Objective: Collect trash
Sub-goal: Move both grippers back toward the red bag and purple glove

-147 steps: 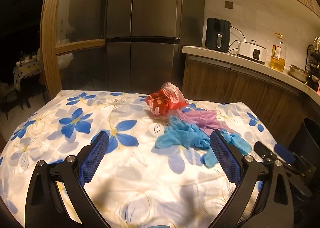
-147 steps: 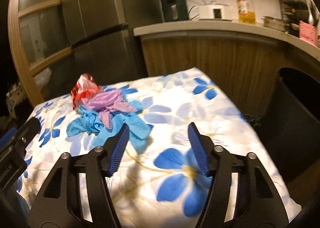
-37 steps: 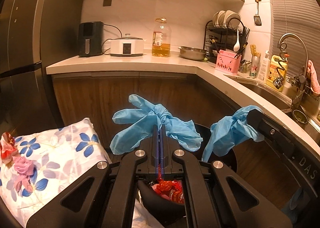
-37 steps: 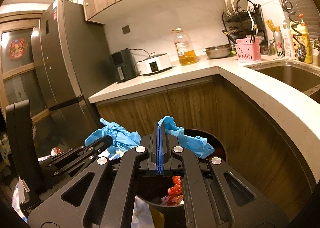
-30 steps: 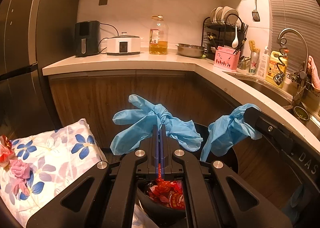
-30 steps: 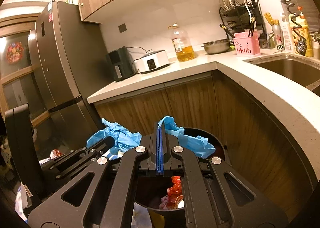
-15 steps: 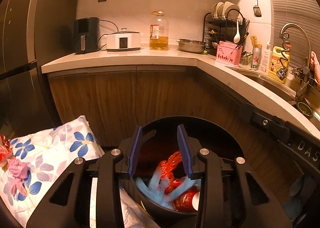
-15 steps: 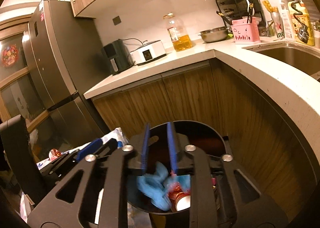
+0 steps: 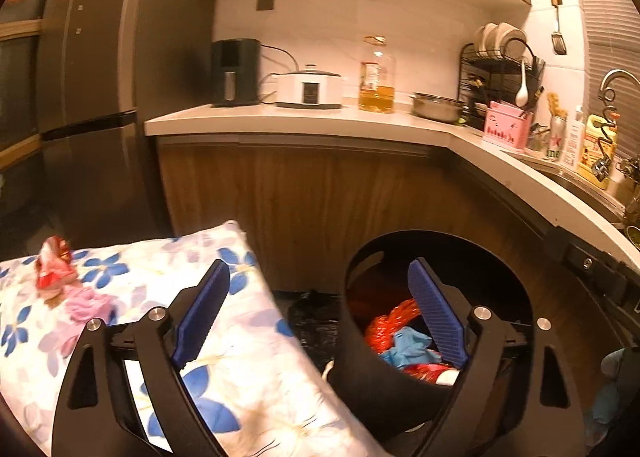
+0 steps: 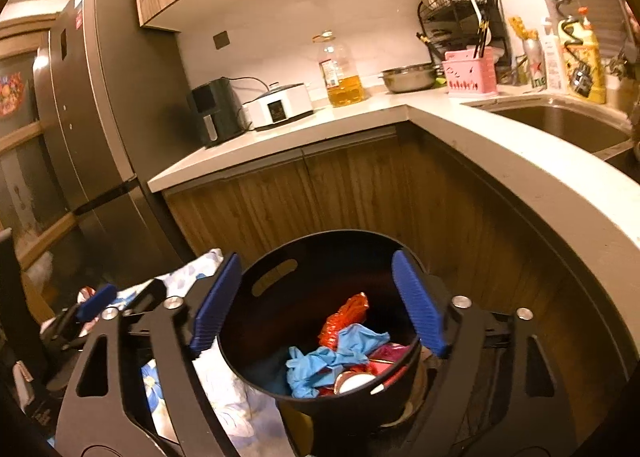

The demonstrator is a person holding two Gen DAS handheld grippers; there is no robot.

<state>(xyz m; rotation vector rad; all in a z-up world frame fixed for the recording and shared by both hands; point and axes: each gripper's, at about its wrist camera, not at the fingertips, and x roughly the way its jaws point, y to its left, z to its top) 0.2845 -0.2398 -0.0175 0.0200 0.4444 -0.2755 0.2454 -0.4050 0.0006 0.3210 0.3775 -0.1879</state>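
A black round trash bin (image 10: 280,257) stands on the floor beside the table; it also shows in the left wrist view (image 9: 360,377). Blue gloves (image 10: 332,357) lie inside it on red wrappers (image 10: 346,317); the gloves also show in the left wrist view (image 9: 408,349). My right gripper (image 10: 316,297) is open and empty above the bin. My left gripper (image 9: 320,317) is open and empty, between the table edge and the bin. A red wrapper (image 9: 54,267) and a pink glove (image 9: 90,303) lie on the floral tablecloth (image 9: 240,377).
A wooden cabinet with a white L-shaped counter (image 10: 480,129) curves behind the bin, holding an oil bottle (image 10: 340,73), cooker and dish rack. A sink (image 10: 560,121) is at right. A dark fridge (image 10: 92,137) stands at left. A black bag (image 9: 312,321) lies on the floor.
Both grippers held blue gloves over the bin, then opened; the gloves dropped into the bin. Now both are wide open, and the left one has swung left toward the table.
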